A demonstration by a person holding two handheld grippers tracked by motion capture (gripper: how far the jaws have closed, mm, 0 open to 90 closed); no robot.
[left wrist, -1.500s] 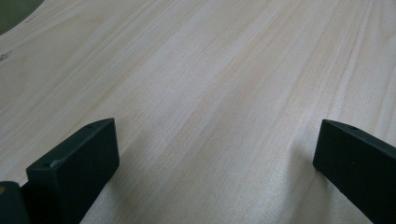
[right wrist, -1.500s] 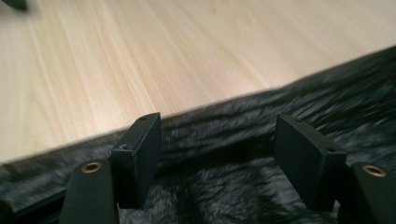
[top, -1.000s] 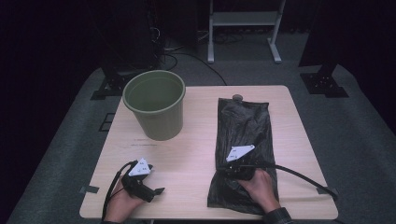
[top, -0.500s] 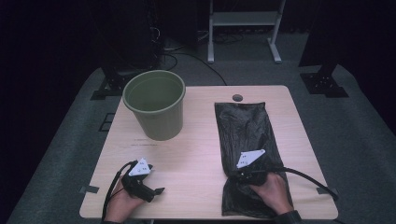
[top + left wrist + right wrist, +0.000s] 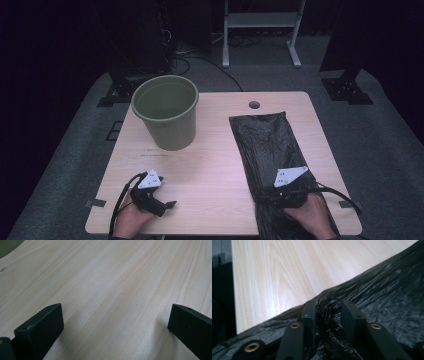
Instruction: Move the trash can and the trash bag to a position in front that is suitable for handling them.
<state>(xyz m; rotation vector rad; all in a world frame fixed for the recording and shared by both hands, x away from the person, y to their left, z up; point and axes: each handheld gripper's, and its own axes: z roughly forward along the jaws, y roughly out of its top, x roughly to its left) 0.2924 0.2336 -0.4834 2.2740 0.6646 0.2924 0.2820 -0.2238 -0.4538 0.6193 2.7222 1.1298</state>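
Landmark: green bucket [image 5: 166, 111], upright on pale wooden counter [image 5: 210, 170], at far-left part of it.

Near side of bucket, by counter's front edge: left tool [image 5: 169, 205], held in left hand [image 5: 131, 216], lying low on bare wood w/ white three-cornered plate on top. In left gripper view, jaws wide apart, bare wood grain between them, nothing held; small bit of bucket's green in top-left corner of that view.

Right of bucket, well apart: round hole [image 5: 254, 105] in counter, near far edge.

Further right of bucket: black plastic bag [image 5: 270, 145], flat and crinkled, long strip running from near the hole down to counter's front edge and a little over it.

Right and nearer than bucket, on front end of bag: right tool [image 5: 267, 196] in right hand [image 5: 314, 215], also w/ white plate, tip pointing toward bucket's side of counter. In right gripper view [image 5: 329, 312]: jaws partly apart, having just been opening; bunched fold of bag film standing up between them, near bag's edge where bare wood begins. Film touching inner faces of fingers [image 5: 310, 312], but gap visible, so no firm pinch. Exact contact at pads: cannot tell, picture blurred there.

Cable from right tool going off toward counter's right front corner.
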